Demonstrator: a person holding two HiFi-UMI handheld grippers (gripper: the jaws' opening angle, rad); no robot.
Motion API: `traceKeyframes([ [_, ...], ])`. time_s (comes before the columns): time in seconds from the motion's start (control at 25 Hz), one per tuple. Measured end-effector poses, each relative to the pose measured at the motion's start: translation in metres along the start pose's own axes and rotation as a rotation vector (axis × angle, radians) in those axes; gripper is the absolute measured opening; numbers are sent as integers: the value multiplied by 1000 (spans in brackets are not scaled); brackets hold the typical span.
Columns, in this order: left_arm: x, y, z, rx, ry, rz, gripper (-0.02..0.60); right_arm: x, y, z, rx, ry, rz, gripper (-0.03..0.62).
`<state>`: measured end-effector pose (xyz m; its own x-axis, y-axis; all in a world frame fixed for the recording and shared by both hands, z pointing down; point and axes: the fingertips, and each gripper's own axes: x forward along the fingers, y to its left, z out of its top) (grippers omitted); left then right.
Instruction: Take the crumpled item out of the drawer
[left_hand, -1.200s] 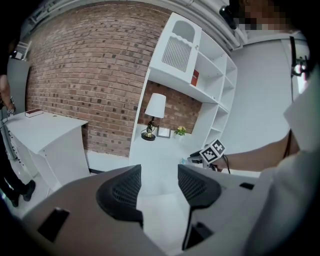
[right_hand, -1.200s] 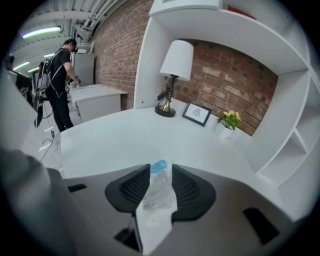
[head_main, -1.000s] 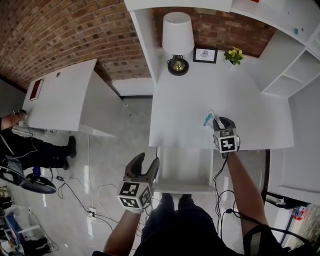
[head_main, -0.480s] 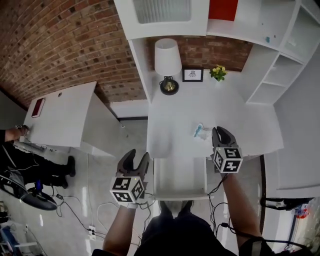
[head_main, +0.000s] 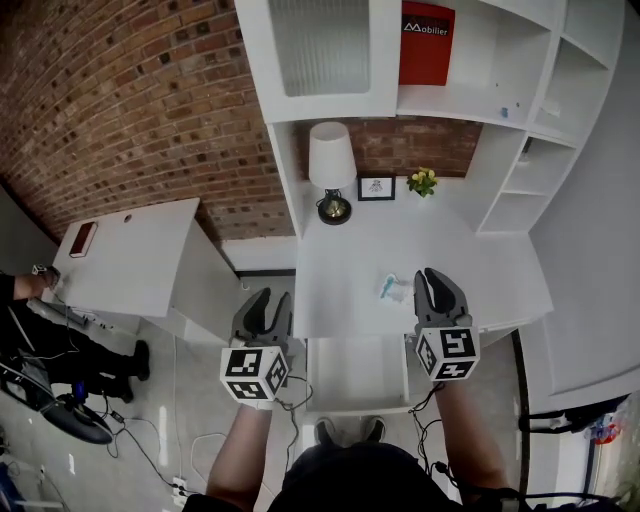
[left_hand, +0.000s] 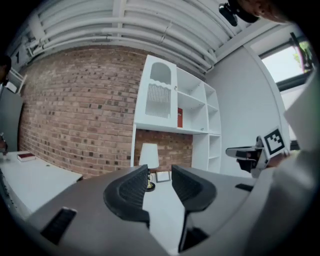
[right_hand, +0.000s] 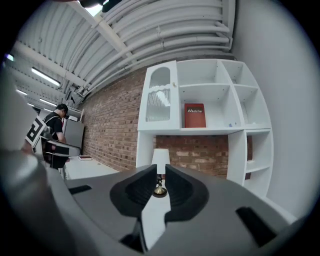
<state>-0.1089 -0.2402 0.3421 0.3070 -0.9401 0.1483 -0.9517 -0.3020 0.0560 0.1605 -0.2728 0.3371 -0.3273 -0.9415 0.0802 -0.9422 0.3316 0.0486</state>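
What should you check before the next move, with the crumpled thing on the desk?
1. Crumpled item out of the drawer, lying on the desk: ok.
2. Right gripper holds nothing, jaws slightly apart: ok.
3. Left gripper holds nothing, jaws closing: ok.
4. Right gripper clear of the crumpled item: ok, it sits just beside it.
5. Drawer pushed shut: not ok, it stands pulled out.
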Motion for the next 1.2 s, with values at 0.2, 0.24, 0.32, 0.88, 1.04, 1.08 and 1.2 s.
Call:
traceKeyframes([
  [0.2, -7, -8, 43, 54, -104, 30, 114, -25, -7, 34, -7, -62, -60, 8],
  [0.24, -6, -10, 51, 58, -117, 22, 112, -27, -9, 41, -3, -74, -67, 8],
  [0.32, -5, -12, 65, 64, -137, 7, 112, -29, -11, 53, 2, -93, -72, 9],
  [0.88, 0, -27, 90, 64, -156, -108, 114, -30, 25, 80, -52, -110, -21, 9],
  [1.04, 4, -24, 90, 60, -150, -118, 114, -26, 26, 78, -63, -91, -24, 9],
  [1.08, 6, -24, 89, 56, -148, -121, 114, -25, 24, 77, -62, -87, -26, 9],
  [1.2, 11, -25, 88, 57, -135, -130, 114, -23, 22, 77, -43, -82, -28, 9],
])
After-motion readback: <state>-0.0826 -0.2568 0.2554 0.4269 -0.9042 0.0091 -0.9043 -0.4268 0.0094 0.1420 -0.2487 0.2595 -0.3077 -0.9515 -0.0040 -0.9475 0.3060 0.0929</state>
